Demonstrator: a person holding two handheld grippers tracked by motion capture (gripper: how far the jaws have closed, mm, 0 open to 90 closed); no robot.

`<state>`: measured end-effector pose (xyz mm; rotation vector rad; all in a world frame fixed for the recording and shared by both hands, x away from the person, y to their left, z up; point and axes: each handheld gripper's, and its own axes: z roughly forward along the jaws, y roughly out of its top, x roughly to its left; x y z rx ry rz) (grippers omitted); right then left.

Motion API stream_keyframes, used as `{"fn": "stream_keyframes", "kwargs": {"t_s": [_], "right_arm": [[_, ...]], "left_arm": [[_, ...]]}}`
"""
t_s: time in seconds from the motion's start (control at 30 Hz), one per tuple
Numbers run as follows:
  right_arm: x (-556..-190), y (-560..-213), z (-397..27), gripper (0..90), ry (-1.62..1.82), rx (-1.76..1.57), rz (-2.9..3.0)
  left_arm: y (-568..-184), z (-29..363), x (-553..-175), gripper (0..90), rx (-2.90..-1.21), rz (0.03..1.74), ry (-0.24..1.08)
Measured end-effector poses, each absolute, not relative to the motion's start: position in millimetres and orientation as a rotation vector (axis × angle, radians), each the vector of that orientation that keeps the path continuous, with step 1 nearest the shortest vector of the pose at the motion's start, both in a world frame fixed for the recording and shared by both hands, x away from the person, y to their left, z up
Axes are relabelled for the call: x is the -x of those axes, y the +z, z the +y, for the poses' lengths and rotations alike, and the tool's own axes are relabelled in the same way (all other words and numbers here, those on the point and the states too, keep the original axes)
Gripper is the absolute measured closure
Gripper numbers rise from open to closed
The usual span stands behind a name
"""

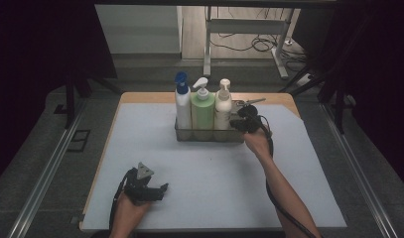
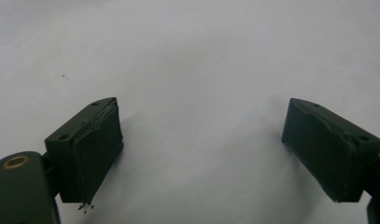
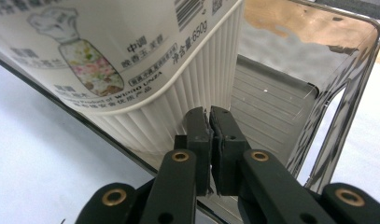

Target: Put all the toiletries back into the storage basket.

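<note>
Left gripper (image 1: 162,188): my left hand (image 1: 132,210) holds it low over the near-left part of the tabletop (image 1: 199,168), well apart from the tray. Its jaws stand wide and released, with nothing between them; the left gripper view looks past them onto bare pale surface.
Tabletop: pale sheet over a wooden top, whose edge shows along the far side.
Clear tray (image 1: 187,135): sits at the far middle of the tabletop, long side toward me. Its see-through walls reflect in the right gripper view (image 3: 351,93).
Blue-pump bottle (image 1: 182,106): white body, upright at the left end of the tray.
Green bottle (image 1: 203,111): white pump, upright in the middle of the tray, touching both neighbours.
Cream bottle (image 1: 223,109): white pump, upright, third in the row. The right gripper view shows its ribbed base and printed label (image 3: 145,79) close up, standing inside the tray.
Free tray section: the right end of the tray, beyond the cream bottle, shows its ridged floor (image 3: 267,107).
Right gripper (image 1: 237,124): my right hand (image 1: 256,144) holds it at the right end of the tray, just beside the cream bottle. Its jaws are clenched at the near tray wall (image 3: 209,116); I cannot tell whether they pinch that wall.
</note>
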<state>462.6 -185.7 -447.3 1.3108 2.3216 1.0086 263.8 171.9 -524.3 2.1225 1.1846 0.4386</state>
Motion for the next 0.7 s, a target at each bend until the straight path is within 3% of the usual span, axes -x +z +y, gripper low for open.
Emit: {"fn": "stream_keyframes", "kwargs": {"t_s": [0.7], "right_arm": [[-455, -444, -198, 54.5, 0.988, -1.285, 2.277]], "left_arm": [[-524, 172, -264, 11.8, -2.122, 1.184, 0.439]]}}
